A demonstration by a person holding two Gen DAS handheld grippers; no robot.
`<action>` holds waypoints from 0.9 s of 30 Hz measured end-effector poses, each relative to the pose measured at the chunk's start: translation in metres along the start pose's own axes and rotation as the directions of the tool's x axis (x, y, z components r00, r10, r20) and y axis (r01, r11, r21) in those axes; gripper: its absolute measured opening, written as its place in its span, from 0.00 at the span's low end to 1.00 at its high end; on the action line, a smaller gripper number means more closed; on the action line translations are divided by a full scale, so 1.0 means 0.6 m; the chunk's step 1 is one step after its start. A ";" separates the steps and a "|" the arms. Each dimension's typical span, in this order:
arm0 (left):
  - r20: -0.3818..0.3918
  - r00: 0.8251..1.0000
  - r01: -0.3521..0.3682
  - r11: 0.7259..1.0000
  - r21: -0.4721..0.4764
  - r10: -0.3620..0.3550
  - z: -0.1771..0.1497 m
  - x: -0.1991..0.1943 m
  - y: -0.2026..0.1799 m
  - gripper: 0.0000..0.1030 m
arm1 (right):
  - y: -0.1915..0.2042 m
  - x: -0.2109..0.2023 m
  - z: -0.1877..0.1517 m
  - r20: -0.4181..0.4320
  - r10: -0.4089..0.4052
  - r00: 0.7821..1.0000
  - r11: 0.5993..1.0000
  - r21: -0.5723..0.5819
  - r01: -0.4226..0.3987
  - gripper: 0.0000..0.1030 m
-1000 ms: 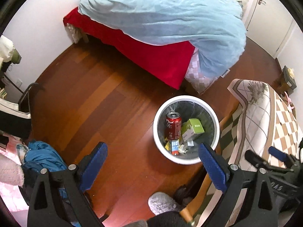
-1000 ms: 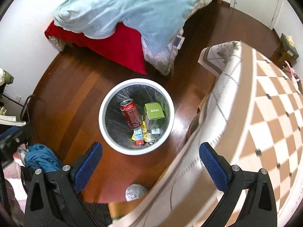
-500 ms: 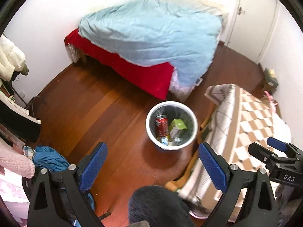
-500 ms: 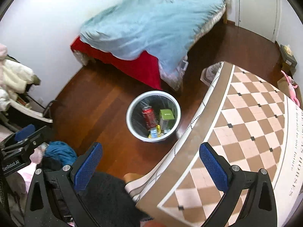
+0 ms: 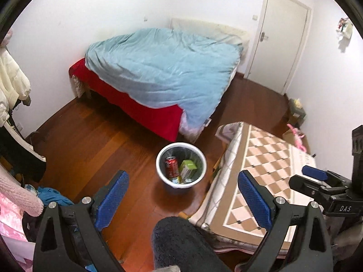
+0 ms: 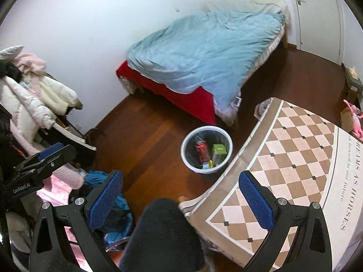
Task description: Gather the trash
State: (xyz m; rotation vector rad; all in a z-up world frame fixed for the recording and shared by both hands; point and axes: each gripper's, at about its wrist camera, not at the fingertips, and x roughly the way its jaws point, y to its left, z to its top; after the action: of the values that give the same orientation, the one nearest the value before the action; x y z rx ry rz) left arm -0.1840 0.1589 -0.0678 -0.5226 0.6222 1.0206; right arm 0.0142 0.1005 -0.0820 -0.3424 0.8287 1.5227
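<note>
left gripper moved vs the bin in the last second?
Yes. The left gripper has pulled up and back from the trash bin, which now looks smaller between the bed and the checkered table.

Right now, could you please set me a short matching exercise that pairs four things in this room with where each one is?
Things:
1. red can
2. blue quilt
3. checked cloth
4. white door

Places:
A. spread over the bed
B. draped on the table beside the bin
C. in the far corner, shut
D. inside the white bin, next to a green box

Pairs: 1-D, 2-A, 3-B, 4-C
</note>
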 end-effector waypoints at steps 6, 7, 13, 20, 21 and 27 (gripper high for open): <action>0.035 0.997 0.067 0.998 -0.009 -0.066 0.006 -0.057 -0.001 0.95 | 0.017 -0.062 0.004 0.049 0.047 0.998 0.999 -0.012 -0.046 1.00; 0.040 0.996 0.078 0.997 -0.012 -0.077 0.005 -0.063 0.000 0.95 | 0.020 -0.070 0.005 0.053 0.054 0.997 0.998 -0.014 -0.053 1.00; 0.063 0.990 0.127 0.992 -0.003 -0.126 0.008 -0.098 -0.003 0.95 | 0.041 -0.108 0.007 0.059 0.095 0.994 0.995 -0.038 -0.093 1.00; 0.087 0.986 0.144 0.990 0.006 -0.144 0.007 -0.116 -0.007 0.95 | 0.051 -0.119 0.005 0.043 0.136 0.990 0.990 -0.048 -0.133 1.00; 0.090 0.985 0.145 0.989 0.008 -0.145 0.006 -0.117 -0.006 0.98 | 0.052 -0.119 0.004 0.044 0.138 0.990 0.990 -0.048 -0.136 1.00; 0.088 0.985 0.147 0.989 0.005 -0.147 0.000 -0.117 0.000 1.00 | 0.048 -0.118 0.002 0.038 0.151 0.988 0.988 -0.040 -0.150 1.00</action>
State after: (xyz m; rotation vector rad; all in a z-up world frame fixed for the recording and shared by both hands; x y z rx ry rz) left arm -0.2105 0.1160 -0.0191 -0.5148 0.4974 0.8999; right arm -0.0025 0.0510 -0.0261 -0.2799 0.8091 1.6821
